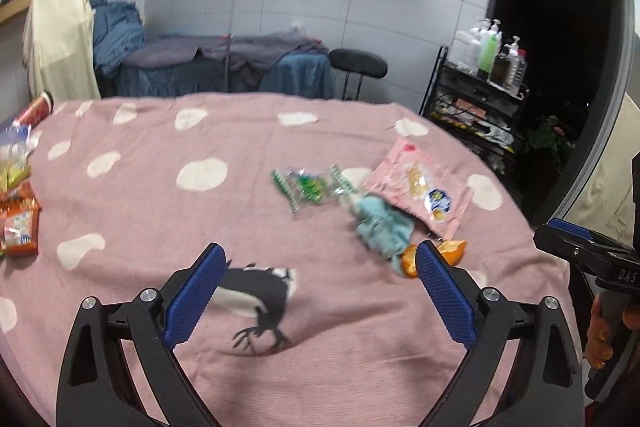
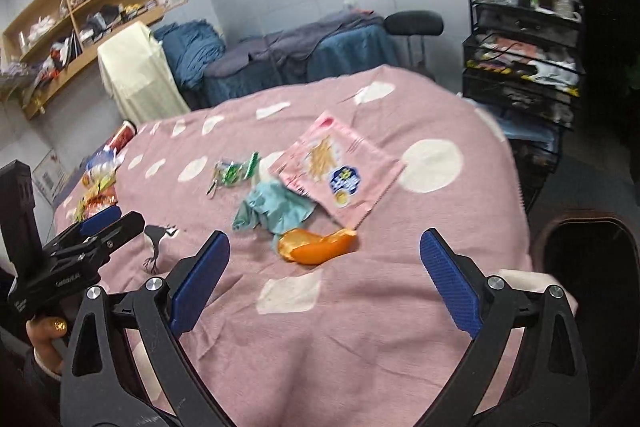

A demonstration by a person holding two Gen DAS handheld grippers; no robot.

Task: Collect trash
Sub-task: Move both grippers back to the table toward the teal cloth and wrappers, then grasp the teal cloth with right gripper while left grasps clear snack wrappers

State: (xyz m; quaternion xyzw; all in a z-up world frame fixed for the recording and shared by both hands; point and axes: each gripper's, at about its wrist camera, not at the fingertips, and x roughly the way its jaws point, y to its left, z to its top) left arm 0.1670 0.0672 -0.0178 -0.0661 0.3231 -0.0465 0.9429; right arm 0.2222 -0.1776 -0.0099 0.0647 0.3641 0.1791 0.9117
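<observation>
Trash lies on a pink spotted cloth (image 1: 168, 155) (image 2: 360, 307): a pink snack bag (image 1: 420, 183) (image 2: 340, 163), a green clear wrapper (image 1: 310, 185) (image 2: 234, 173), a crumpled teal tissue (image 1: 382, 227) (image 2: 276, 209) and orange peel (image 1: 454, 251) (image 2: 316, 247). My left gripper (image 1: 320, 259) is open and empty above the cloth, left of the pile. My right gripper (image 2: 324, 247) is open and empty, just short of the peel. Each gripper also shows in the other's view: the right gripper (image 1: 560, 235) at the right edge, the left gripper (image 2: 108, 223) at the left.
More snack packs (image 1: 20, 223) (image 2: 98, 195) and a red can (image 1: 38, 109) (image 2: 122, 137) lie at the cloth's far left. A dark bin (image 2: 588, 259) stands off the table's right edge. A black rack with bottles (image 1: 480, 95) (image 2: 528, 59), a chair (image 1: 358, 65) and a bed stand behind.
</observation>
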